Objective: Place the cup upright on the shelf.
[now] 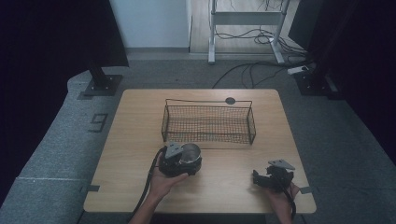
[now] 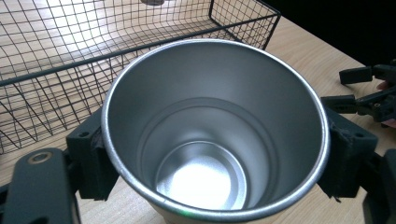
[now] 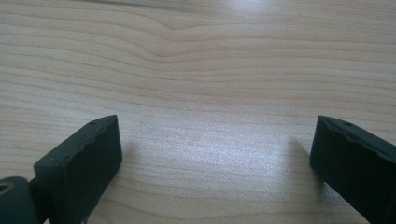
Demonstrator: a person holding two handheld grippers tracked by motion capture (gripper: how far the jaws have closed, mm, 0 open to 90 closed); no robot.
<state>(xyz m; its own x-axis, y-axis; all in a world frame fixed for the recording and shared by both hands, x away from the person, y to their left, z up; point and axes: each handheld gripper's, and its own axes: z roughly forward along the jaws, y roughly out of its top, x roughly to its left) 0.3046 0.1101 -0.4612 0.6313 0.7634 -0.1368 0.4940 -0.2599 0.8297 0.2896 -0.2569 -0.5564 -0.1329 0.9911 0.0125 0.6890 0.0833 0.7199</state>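
A shiny metal cup (image 2: 215,135) stands upright and empty between the jaws of my left gripper (image 2: 215,158), whose black pads press on its two sides. In the high view the cup (image 1: 190,152) and left gripper (image 1: 180,161) are just in front of the black wire basket (image 1: 208,122), near its front left corner. My right gripper (image 1: 261,178) rests low over the table's front right, open, its two jaws (image 3: 210,168) wide apart above bare wood with nothing between them.
The wire basket (image 2: 70,60) sits in the middle of the wooden table (image 1: 130,140) and holds nothing visible. A small dark round disc (image 1: 230,100) lies behind it near the far edge. Stands and cables cover the floor beyond.
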